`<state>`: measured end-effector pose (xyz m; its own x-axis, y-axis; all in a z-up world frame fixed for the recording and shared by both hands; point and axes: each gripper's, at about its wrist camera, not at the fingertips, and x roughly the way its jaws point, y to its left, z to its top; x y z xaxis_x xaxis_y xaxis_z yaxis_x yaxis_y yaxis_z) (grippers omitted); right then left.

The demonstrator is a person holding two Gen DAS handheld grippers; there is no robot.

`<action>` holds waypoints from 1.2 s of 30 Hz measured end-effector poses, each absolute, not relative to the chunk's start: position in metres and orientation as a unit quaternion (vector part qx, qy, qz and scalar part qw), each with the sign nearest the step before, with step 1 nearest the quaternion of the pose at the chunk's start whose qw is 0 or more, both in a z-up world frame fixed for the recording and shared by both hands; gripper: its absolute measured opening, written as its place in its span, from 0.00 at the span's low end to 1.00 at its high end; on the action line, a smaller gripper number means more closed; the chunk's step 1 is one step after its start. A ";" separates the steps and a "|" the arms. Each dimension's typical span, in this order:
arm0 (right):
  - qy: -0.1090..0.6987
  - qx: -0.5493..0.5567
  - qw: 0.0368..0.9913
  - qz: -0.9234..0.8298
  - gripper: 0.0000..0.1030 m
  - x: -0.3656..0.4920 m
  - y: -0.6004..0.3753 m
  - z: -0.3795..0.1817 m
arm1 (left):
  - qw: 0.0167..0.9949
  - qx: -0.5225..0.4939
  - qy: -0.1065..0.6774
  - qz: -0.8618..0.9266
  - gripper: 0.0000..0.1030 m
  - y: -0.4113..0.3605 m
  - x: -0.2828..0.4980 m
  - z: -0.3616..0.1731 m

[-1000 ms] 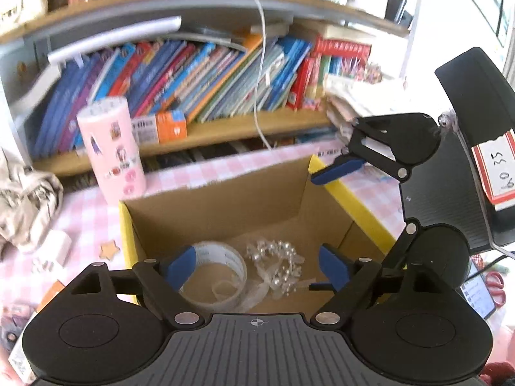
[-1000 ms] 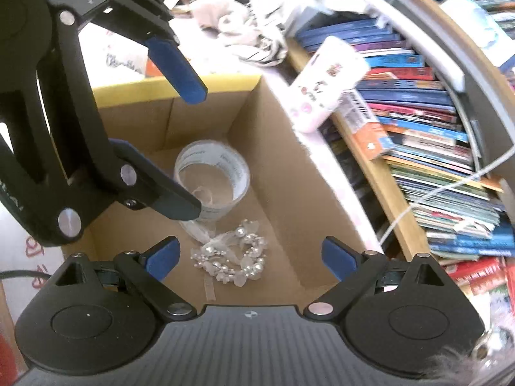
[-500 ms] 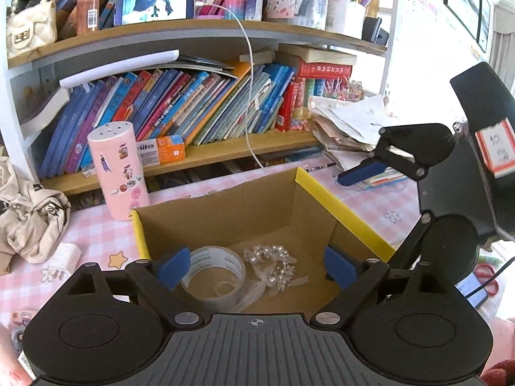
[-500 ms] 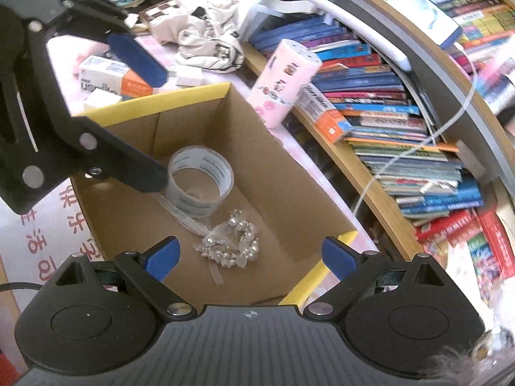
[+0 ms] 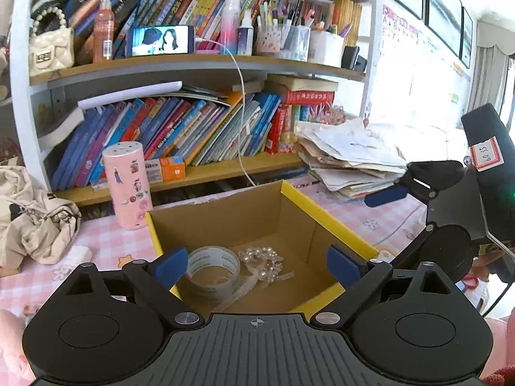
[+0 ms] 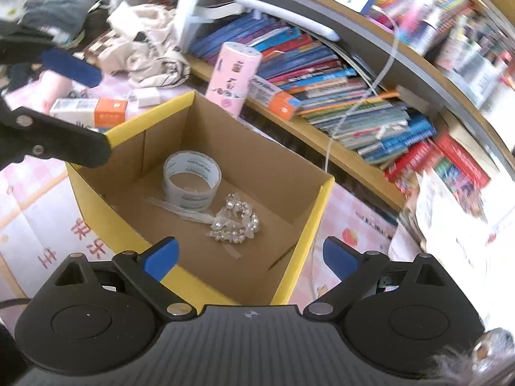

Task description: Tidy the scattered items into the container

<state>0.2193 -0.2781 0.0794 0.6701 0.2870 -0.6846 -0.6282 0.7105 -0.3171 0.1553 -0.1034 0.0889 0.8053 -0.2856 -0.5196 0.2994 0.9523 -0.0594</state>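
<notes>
on the desk (image 5: 106,244) below the bookshelf (image 5: 193,61), pink check cloth, the cardboard box (image 6: 309,212) with yellow rim stands open, near the middle of both views. this is the container.

inside it, on the floor of the box: a roll of clear tape (image 6: 191,178) lying flat, loose tail trailing toward a beaded pearl ornament (image 6: 234,222) just beside it. two items in. judged done for those.

left outside, largest first, as far as the frames show:
- crumpled cream cloth bag (image 6: 151,54) at the far left end of the desk, well apart from the box.
- pink sticker-covered cylinder (image 5: 127,185), upright, just behind the box's back corner. may be a fixture and not clutter; cannot tell.
- white-and-orange carton (image 6: 90,112) lying just beyond the box's left wall.
- small white block (image 6: 146,96) near the carton.
- tiny star-shaped piece (image 5: 124,261) on the cloth beside the box's left wall.
- red-handled scissors (image 5: 470,280) at far right, mostly hidden.

tongs: left tongs (image 5: 257,262) empty, jaws opening, now wide, nothing between the blue pads but a view down into the box. right tongs (image 6: 249,254) likewise wide and empty, looking over the near rim.

judgement: early to middle of the job. both hands free, so the next step looks like a fresh pick from the left side of the desk.
</notes>
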 end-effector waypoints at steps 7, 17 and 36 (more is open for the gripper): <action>0.317 -0.234 0.888 0.236 0.94 0.179 -0.271 0.079 | 0.949 0.007 0.274 -0.160 0.94 -0.087 0.121 0.085; 0.328 -0.184 0.905 0.201 0.94 0.121 -0.247 0.066 | 0.943 -0.016 0.298 -0.144 0.94 -0.049 0.076 0.068; 0.385 -0.111 0.892 0.207 0.94 0.060 -0.187 0.026 | 0.935 -0.035 0.351 -0.016 0.94 0.010 0.013 0.032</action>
<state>0.0600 -0.1873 0.0263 0.6178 0.2841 -0.7332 -0.4554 0.8894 -0.0391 0.0126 0.0101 0.0320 0.7527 -0.0546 -0.6561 0.0056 0.9971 -0.0765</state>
